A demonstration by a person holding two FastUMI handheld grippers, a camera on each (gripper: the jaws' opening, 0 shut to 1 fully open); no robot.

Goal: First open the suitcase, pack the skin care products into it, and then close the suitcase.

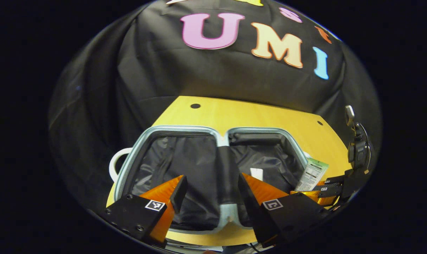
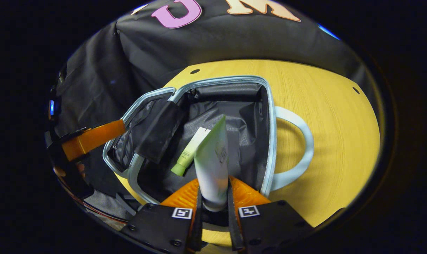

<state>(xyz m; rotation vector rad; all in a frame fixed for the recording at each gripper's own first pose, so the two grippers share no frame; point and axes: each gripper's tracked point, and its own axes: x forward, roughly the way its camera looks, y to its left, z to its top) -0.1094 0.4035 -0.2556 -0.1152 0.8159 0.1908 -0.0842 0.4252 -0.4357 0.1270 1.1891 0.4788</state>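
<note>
The suitcase (image 1: 213, 135) lies open on the table, both halves lined in black inside a pale blue rim. My left gripper (image 1: 211, 192) hovers open over the near edge of the middle hinge, with nothing between its fingers. My right gripper (image 2: 213, 193) is shut on a pale green tube (image 2: 213, 162), held over the suitcase's (image 2: 270, 134) right half. A smaller tube (image 2: 190, 151) with a green cap lies on the lining just left of it. From the left gripper view, the right gripper (image 1: 326, 190) and the held tube (image 1: 312, 174) show at the suitcase's right edge.
The yellow wooden table (image 2: 333, 116) has bare room to the right of and behind the suitcase. A white loop handle (image 2: 300, 141) sticks out from the right half, and another handle (image 1: 115, 164) from the left half. The left gripper (image 2: 93, 139) shows at the far left.
</note>
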